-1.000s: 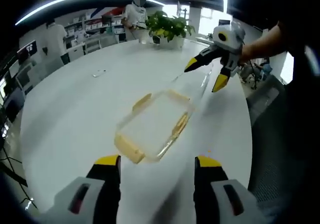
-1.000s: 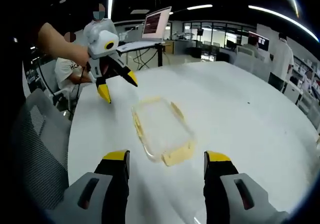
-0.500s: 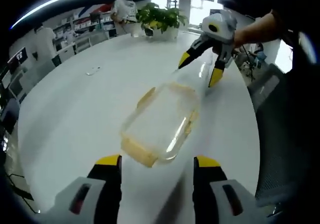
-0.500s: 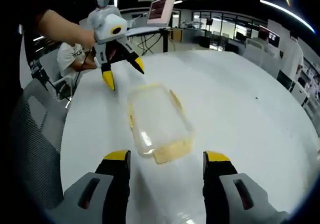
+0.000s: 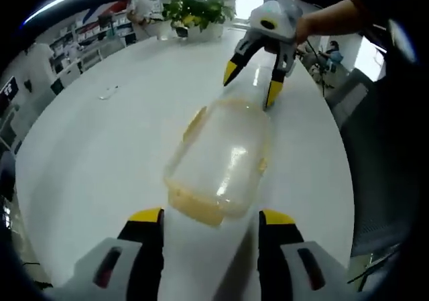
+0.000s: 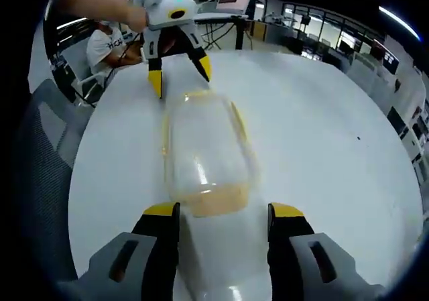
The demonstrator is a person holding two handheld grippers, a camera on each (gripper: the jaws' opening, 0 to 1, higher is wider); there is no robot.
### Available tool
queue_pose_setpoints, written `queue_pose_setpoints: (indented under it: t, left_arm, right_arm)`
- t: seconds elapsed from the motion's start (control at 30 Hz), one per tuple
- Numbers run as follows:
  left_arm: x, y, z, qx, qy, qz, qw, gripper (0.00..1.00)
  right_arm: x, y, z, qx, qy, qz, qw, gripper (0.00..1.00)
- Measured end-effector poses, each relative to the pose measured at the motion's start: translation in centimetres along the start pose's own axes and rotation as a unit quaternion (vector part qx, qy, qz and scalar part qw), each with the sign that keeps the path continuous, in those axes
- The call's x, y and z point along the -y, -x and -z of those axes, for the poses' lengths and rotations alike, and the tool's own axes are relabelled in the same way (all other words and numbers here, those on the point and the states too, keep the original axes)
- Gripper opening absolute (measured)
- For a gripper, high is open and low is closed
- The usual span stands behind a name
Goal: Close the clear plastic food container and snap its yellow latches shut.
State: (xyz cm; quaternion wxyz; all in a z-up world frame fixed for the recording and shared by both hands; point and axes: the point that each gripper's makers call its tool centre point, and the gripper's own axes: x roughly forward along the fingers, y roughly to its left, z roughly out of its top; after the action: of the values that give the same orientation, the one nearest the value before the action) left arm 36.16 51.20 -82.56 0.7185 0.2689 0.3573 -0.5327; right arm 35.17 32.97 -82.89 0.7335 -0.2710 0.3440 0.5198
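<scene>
On a white round table (image 5: 87,147), we bring our left gripper (image 5: 210,222) up to one short end of the clear plastic food container (image 5: 218,160), jaws spread and holding nothing. The container lies flat between both tools, lid seemingly resting on top, its yellow latches (image 5: 195,123) at the sides. At the far end our right gripper (image 5: 251,93) straddles the rim, likewise wide open and empty. We judge the box light, stiff and slick, likely to skate, so pinning one end while pressing each latch at its hinge seems wisest.
</scene>
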Motion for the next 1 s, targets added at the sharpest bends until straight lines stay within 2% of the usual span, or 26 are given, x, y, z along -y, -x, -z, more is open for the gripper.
queue_pose_setpoints:
  t: [0.23,0.47,0.53,0.63,1.0]
  left_arm:
    - [-0.5,-0.4,0.0,-0.017,-0.028,0.014,0.9994,0.48]
    - [-0.8,-0.8,0.0,-0.041,-0.080,0.033,0.9954,0.45]
    - [-0.8,-1.1,-0.2,-0.039,-0.077,0.043,0.9954,0.45]
    - [-0.5,-1.5,0.1,-0.058,-0.115,0.054,0.9902,0.44]
    - [-0.3,-2.4,-0.2,-0.068,-0.157,0.070,0.9827,0.39]
  right_arm:
    - [-0.3,-0.4,0.0,-0.018,0.026,-0.021,0.9993,0.48]
    - [-1.0,-1.2,0.3,-0.040,0.048,-0.043,0.9972,0.46]
    - [-1.1,-1.3,0.5,-0.046,0.053,-0.048,0.9964,0.45]
    - [-1.1,-1.5,0.5,-0.053,0.061,-0.052,0.9954,0.45]
    - [-1.1,-2.1,0.2,-0.059,0.071,-0.069,0.9933,0.40]
